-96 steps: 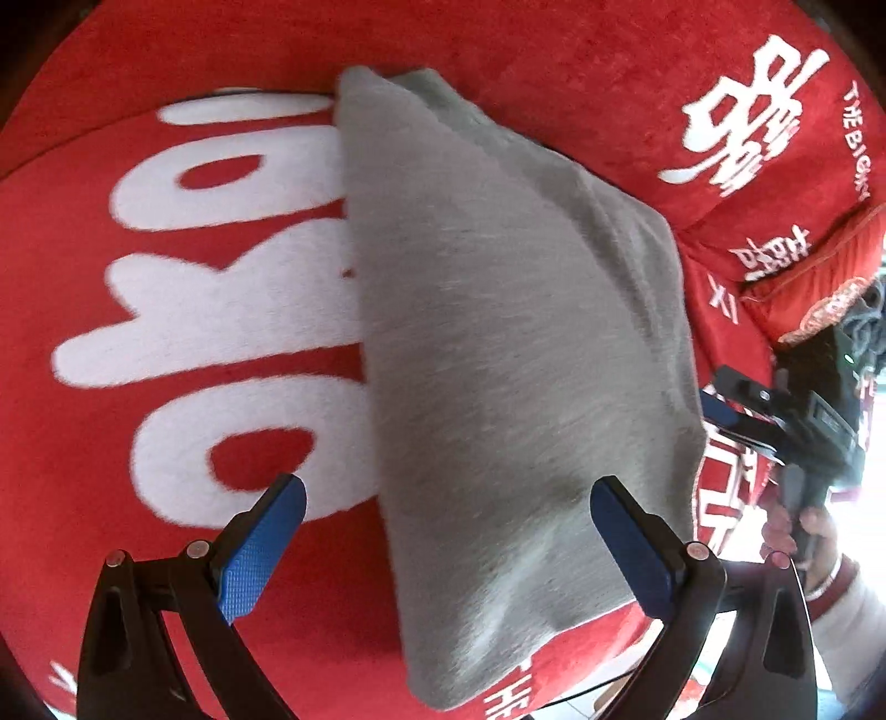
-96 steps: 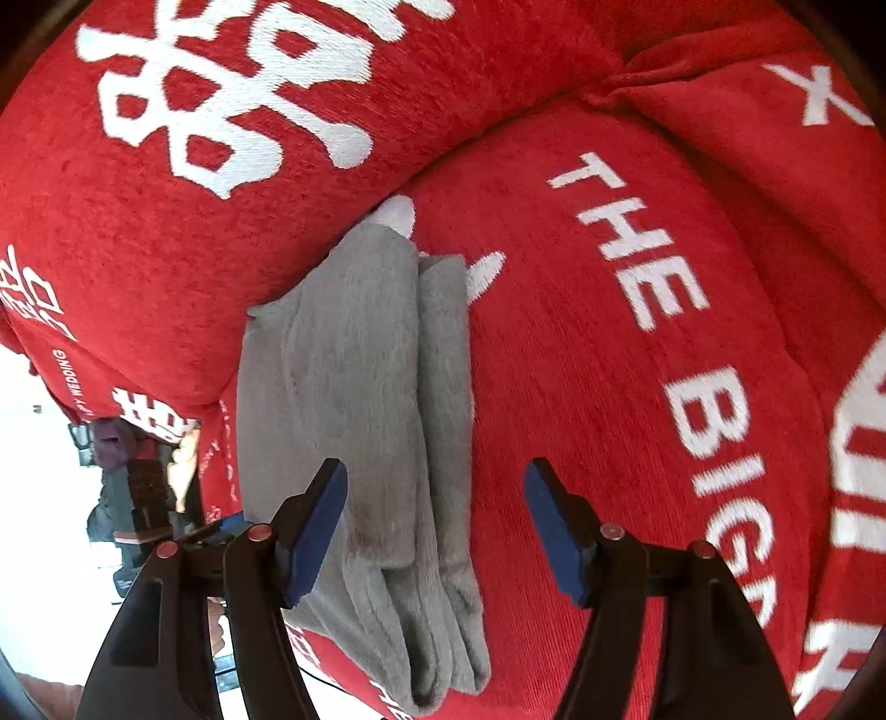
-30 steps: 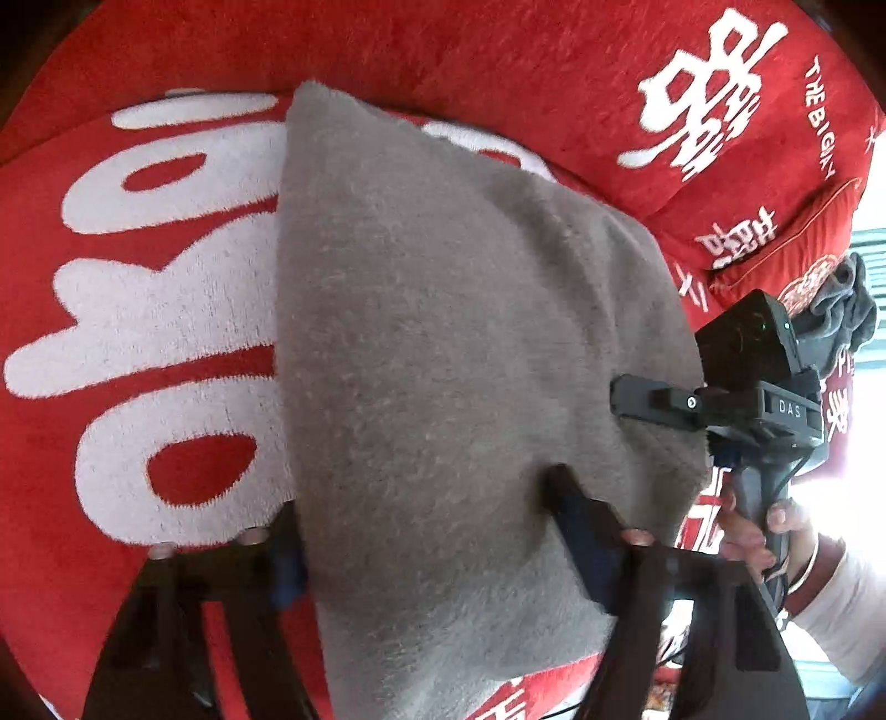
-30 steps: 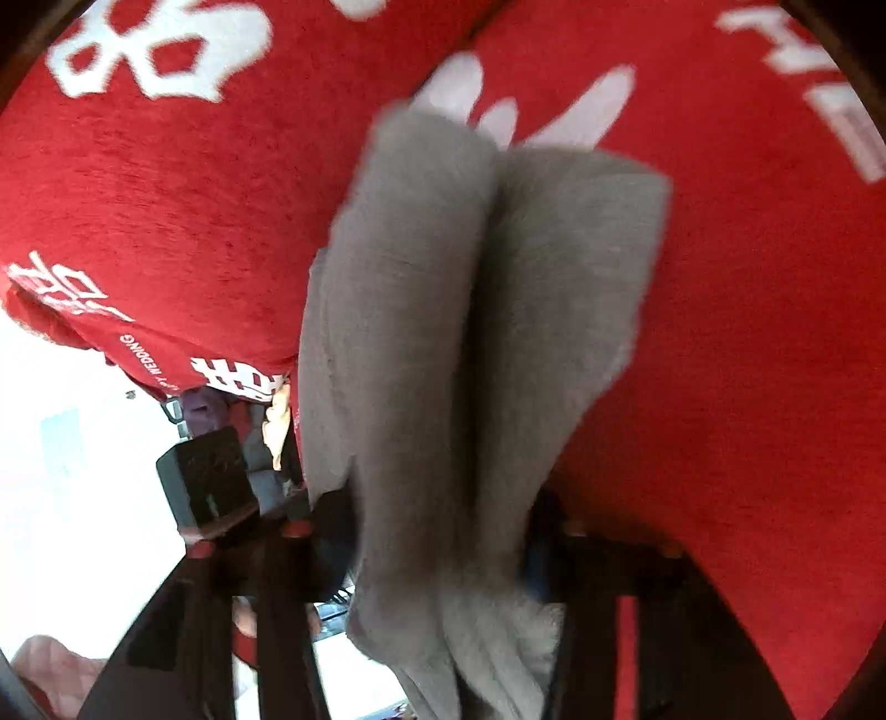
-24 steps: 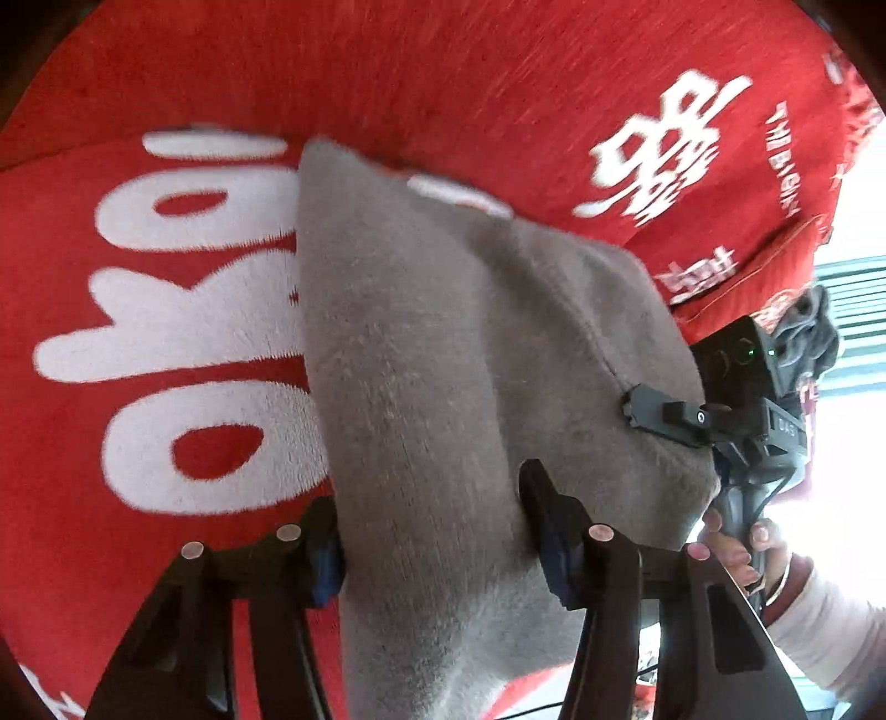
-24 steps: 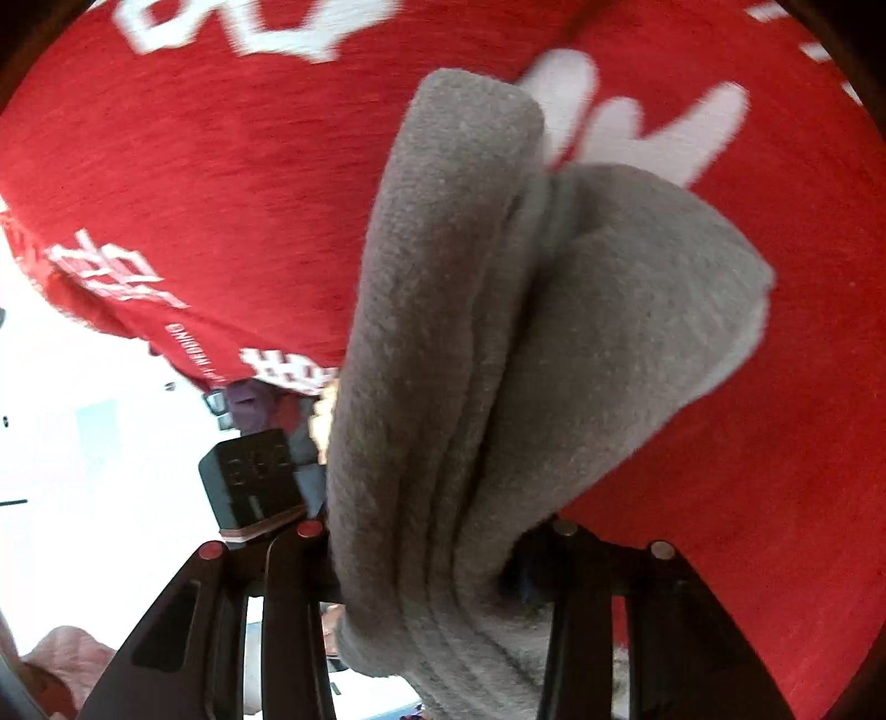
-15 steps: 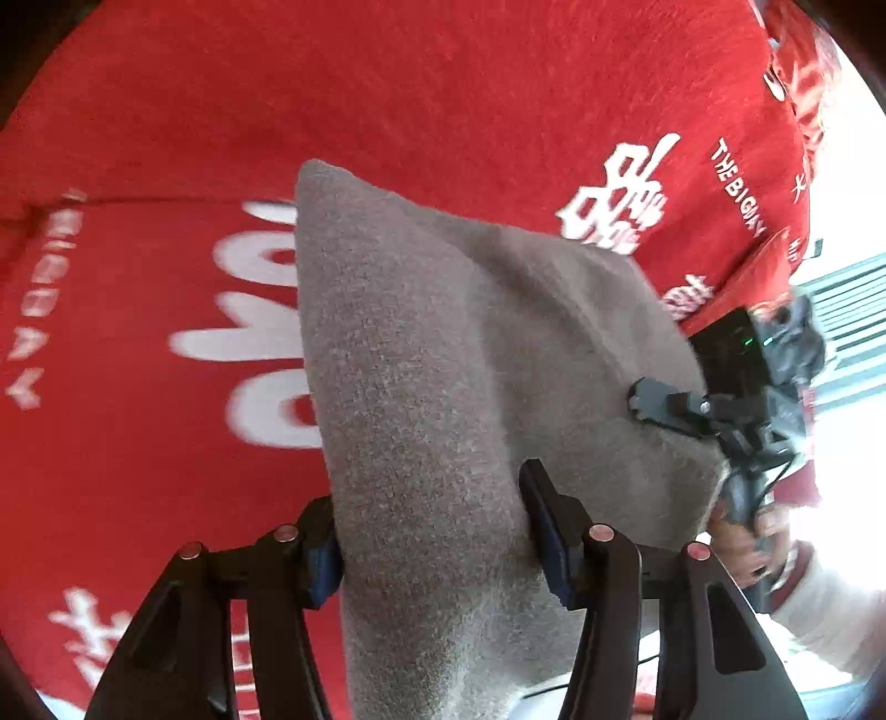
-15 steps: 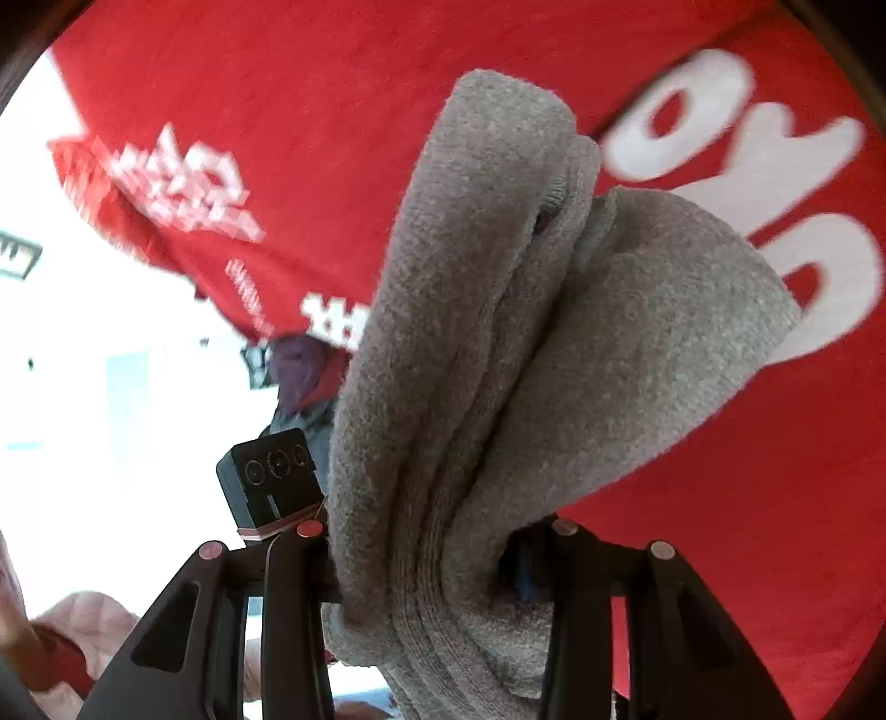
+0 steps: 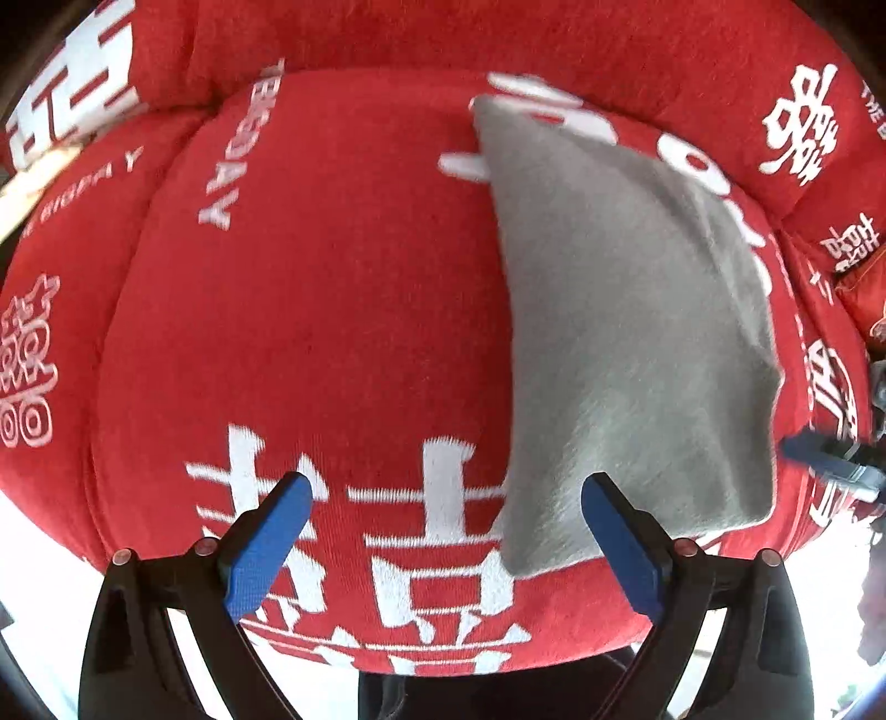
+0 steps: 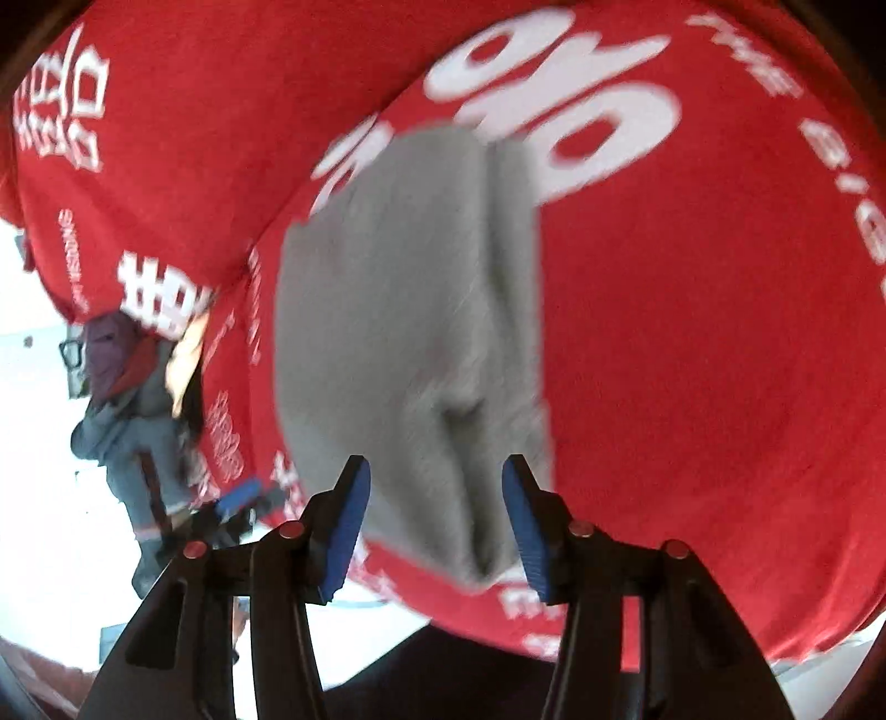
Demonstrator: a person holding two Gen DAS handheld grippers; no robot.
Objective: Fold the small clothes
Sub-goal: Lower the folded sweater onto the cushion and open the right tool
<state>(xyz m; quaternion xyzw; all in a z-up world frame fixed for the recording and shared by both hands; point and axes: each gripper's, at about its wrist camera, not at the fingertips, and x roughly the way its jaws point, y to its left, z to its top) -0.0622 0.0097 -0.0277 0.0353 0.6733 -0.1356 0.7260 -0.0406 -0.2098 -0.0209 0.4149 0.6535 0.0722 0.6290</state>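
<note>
A grey folded garment [image 9: 626,332] lies flat on the red seat cushion [image 9: 332,304] with white lettering. My left gripper [image 9: 446,487] points down at the cushion to the left of the garment. Its jaws are opening wide and hold nothing; the garment's near corner shows just behind the right finger. In the right wrist view, the garment [image 10: 410,304] is blurred and its near end lies between the blue pads of my right gripper [image 10: 437,471]. Those jaws are opening, and the pads stand off the cloth. The right gripper's blue tip [image 9: 825,462] shows beside the garment's right edge.
The sofa's red backrest [image 9: 498,33] rises behind the seat, and a red pillow [image 9: 864,299] sits at the far right. The cushion's front edge drops to bright floor. A person in grey clothes [image 10: 127,421] is at the left of the right wrist view.
Both grippers were shut on the lifted garment; now both have let go and it lies on the cushion. My left gripper has moved left, off the garment.
</note>
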